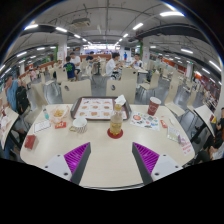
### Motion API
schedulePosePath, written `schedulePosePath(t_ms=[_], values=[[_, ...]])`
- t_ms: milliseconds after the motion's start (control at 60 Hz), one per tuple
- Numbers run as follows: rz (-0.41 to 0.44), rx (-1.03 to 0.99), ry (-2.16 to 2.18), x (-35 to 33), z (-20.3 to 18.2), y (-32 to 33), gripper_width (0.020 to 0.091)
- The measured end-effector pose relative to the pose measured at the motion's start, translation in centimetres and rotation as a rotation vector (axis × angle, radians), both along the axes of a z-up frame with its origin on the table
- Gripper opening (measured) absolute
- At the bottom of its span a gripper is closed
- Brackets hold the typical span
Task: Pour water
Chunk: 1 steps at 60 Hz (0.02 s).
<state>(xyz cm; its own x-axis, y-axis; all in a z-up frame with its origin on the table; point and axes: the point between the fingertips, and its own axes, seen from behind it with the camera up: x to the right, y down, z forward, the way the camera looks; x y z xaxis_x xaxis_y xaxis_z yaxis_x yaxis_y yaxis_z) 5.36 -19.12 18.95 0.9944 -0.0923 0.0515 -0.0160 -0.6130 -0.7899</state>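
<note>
Gripper (112, 158) sits low over the near edge of the table (110, 170), fingers spread wide w/ a broad gap between the pink pads (76, 156); nothing held, nothing between them. Task thing looks to be the bottle (116, 122), standing upright at 12 o'clock from the fingers, well beyond the tips, on a small red coaster or base; amber-ish contents, pale cap, can't tell more. Likely receiving vessel: the red cup (154, 105), at abt 1 o'clock, further back than the bottle and apart from it; whether it's the real target is a guess. A patterned tray (97, 108) lies flat behind the bottle at 11–12 o'clock; small items at 10 o'clock near the table's left side, too small to ID. Step in hand, as I judge it: approach + grasp of the bottle, pour not begun. To do it well: go straight fwd keeping the bottle centred in the gap, stay level, close on the body below the shoulder, not the cap, so it won't pivot when tilted; check cap is off before tipping; lift clear of the base, then carry toward 1 o'clock w/o clipping the plates near the cup. Labels/writing: none readable on the bottle, cup or tray; no brand can be made out.
</note>
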Motion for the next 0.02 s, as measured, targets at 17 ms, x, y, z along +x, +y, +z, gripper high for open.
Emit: schedulePosePath(t_ms=[17], values=[[-0.001, 0.002, 0.002, 0.02, 0.04, 0.02, 0.0851]])
